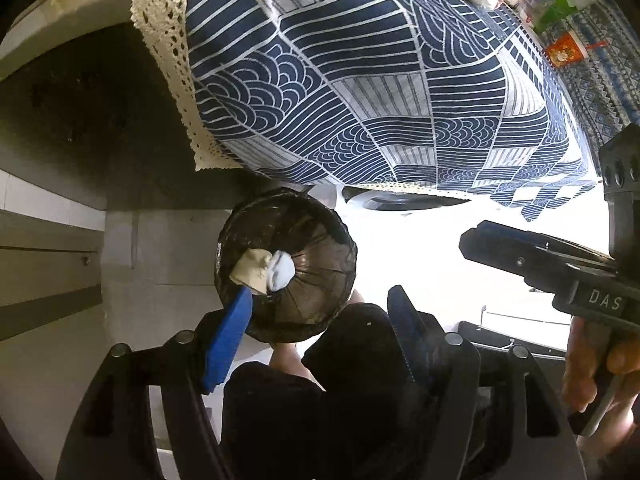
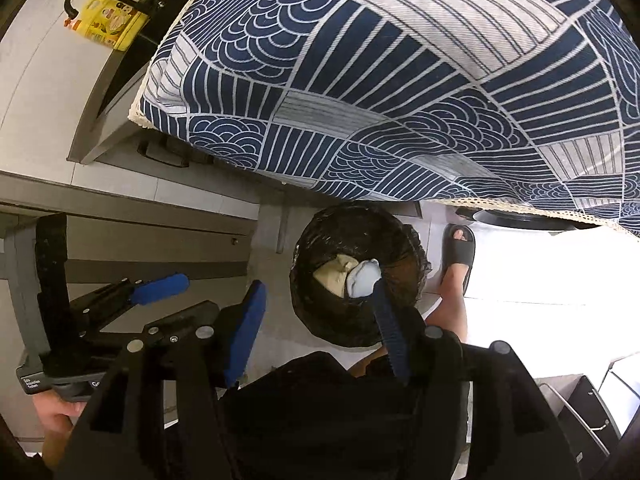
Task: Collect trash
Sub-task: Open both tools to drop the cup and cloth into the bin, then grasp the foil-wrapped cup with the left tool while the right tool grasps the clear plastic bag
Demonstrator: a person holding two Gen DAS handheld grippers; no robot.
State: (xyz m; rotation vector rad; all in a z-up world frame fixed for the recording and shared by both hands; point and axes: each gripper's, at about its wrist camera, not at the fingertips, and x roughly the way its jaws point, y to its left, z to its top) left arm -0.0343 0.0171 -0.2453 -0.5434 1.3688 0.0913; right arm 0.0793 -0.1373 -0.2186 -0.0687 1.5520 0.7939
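Ribbed blue tongs, crinkly round bin

Left hand-held gripper: black frame, silver round screw heads, blue ribbed finger pads. Right hand-held gripper: same build, white "DAS" lettering on its body. Person wears black garment, possibly shorts, and a dark grey slide sandal.

Glossy plastic bin liner; woven tablecloth (lace-edged); crumpled paper.
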